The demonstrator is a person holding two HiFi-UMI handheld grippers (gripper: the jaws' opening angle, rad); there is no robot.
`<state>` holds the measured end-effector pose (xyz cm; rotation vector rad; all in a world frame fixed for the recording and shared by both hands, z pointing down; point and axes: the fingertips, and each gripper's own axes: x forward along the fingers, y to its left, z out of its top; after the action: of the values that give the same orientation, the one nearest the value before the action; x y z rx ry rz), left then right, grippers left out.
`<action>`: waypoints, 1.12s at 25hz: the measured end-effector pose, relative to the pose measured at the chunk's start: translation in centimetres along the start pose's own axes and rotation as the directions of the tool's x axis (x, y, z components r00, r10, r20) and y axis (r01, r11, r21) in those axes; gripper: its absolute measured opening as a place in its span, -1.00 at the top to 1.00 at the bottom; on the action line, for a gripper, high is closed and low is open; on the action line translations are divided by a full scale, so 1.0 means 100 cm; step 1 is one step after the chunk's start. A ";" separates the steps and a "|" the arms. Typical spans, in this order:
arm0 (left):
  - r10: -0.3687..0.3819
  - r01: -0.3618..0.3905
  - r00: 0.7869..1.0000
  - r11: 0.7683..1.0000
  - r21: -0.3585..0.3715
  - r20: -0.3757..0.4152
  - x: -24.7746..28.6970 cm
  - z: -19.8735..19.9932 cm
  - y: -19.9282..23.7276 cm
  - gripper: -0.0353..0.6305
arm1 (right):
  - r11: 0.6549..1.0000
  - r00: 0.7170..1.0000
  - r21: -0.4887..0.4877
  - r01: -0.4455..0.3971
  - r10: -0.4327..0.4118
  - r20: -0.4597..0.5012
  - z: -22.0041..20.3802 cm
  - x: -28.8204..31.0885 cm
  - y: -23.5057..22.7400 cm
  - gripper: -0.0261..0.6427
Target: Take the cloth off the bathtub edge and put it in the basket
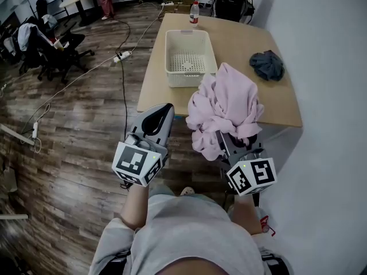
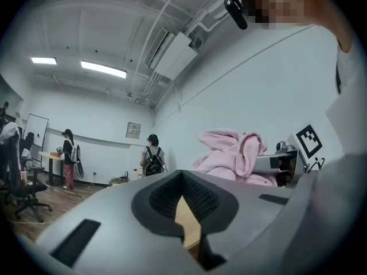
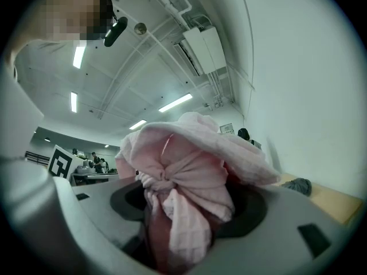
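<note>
A pink cloth [image 1: 226, 105] hangs bunched in the air over the near edge of the wooden table [image 1: 241, 39]. My right gripper [image 1: 229, 143] is shut on its lower part. In the right gripper view the pink cloth [image 3: 183, 171] fills the space between the jaws and hides the fingertips. The white basket [image 1: 187, 56] stands on the table just beyond and left of the cloth, with nothing in it. My left gripper [image 1: 159, 116] sits beside the cloth on its left, shut and holding nothing. The left gripper view shows the pink cloth [image 2: 232, 153] to its right.
A dark grey cloth [image 1: 267, 65] lies on the table's right side. A bottle [image 1: 194, 13] stands at the table's far edge. Office chairs [image 1: 51, 50], cables and a power strip [image 1: 122, 56] are on the wood floor to the left. People stand far off.
</note>
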<state>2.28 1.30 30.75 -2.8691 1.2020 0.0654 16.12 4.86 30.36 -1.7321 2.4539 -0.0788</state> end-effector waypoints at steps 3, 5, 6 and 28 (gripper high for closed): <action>0.011 -0.011 1.000 1.000 0.003 -0.014 0.011 -0.008 -0.004 0.90 | 1.000 1.000 0.015 -0.010 0.010 0.003 -0.005 0.003 -0.015 0.00; 0.017 -0.017 1.000 1.000 0.003 -0.023 0.015 -0.011 -0.004 0.90 | 1.000 1.000 0.019 -0.020 0.020 0.001 -0.008 0.006 -0.020 0.00; 0.021 -0.021 0.999 1.000 0.003 -0.026 0.017 -0.012 -0.003 0.91 | 0.999 1.000 0.022 -0.023 0.024 -0.002 -0.009 0.008 -0.022 0.00; -0.031 0.031 0.999 0.999 0.008 -0.019 0.106 -0.004 0.112 0.90 | 0.999 1.000 0.029 0.025 -0.025 0.002 -0.006 0.144 -0.046 0.00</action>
<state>1.75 -14.12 30.52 -2.8869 1.1580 0.0335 15.55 -10.29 30.35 -1.7507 2.4171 -0.1152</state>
